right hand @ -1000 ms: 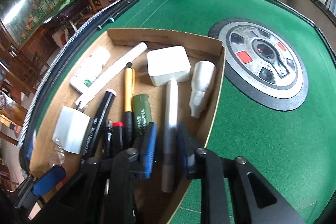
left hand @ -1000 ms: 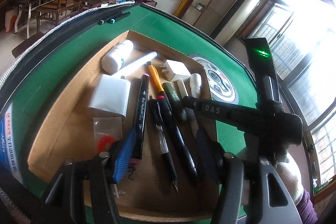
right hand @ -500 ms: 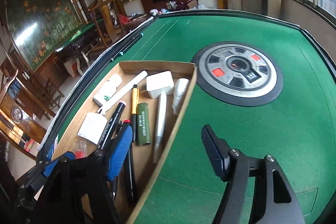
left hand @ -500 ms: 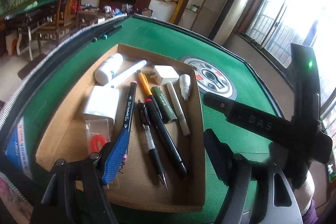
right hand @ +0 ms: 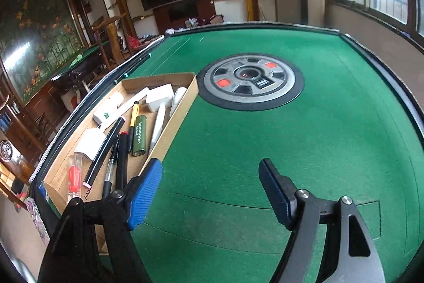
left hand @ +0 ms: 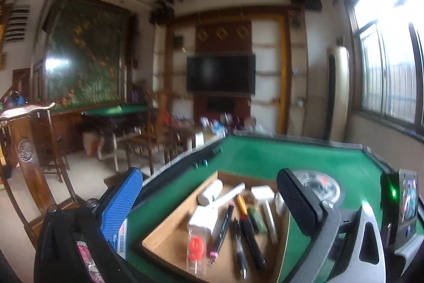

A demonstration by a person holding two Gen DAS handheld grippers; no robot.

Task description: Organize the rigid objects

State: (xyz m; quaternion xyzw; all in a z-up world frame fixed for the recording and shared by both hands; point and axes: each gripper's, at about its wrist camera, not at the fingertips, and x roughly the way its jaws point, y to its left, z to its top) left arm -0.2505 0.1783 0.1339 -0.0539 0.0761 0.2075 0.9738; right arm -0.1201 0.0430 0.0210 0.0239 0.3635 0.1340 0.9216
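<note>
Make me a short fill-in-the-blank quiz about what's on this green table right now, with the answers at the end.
1. The pens, markers and white pieces all lie inside a shallow ____ tray.
2. The right tool hangs over bare ____ felt with nothing between its pads.
3. The round control panel in the middle of the table has two ____ buttons.
4. The olive-green cylinder lies between the yellow pen and a ____ marker.

Answers: cardboard; green; red; white

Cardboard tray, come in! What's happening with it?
Both jaws opening, nothing between them. Cardboard tray on green table, pens and chargers inside. Nothing in the way.
</note>
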